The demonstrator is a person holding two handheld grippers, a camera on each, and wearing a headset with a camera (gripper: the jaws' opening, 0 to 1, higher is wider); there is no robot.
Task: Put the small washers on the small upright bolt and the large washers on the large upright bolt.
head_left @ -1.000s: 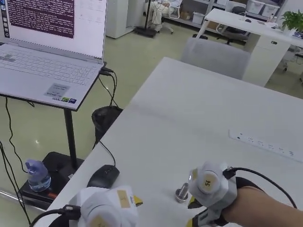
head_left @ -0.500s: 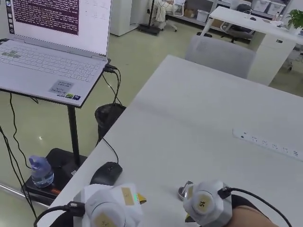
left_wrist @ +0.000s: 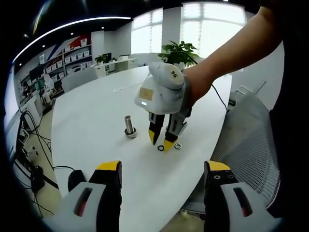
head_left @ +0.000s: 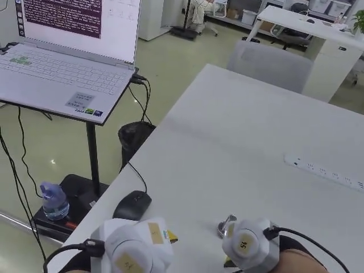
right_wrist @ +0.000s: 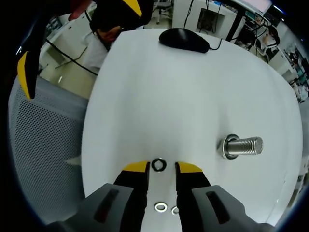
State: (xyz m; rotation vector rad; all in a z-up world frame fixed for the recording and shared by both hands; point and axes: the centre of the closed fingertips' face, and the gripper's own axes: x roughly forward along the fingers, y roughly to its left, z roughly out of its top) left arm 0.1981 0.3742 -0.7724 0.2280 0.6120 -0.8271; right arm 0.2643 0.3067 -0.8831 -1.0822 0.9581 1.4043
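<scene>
Hovering low over the tabletop [right_wrist: 169,87], the right tongs [right_wrist: 161,168] stand narrowly parted around a dark washer [right_wrist: 158,164] lying flat, apparently not yet gripped. Two more washers [right_wrist: 161,207] lie just beside. The upright bolt [right_wrist: 241,146] nearby looks bare, so every washer remains to place. The left tongs [left_wrist: 162,166] hang wide, empty.

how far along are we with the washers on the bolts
Done: nothing yet. The upright bolt has a bare shaft. In hand: the right gripper is down at the table, jaws open on either side of one washer, not yet closed on it. The left gripper is open and holds nothing. Left: that washer and two more washers lying near it all have to go onto a bolt.
</scene>
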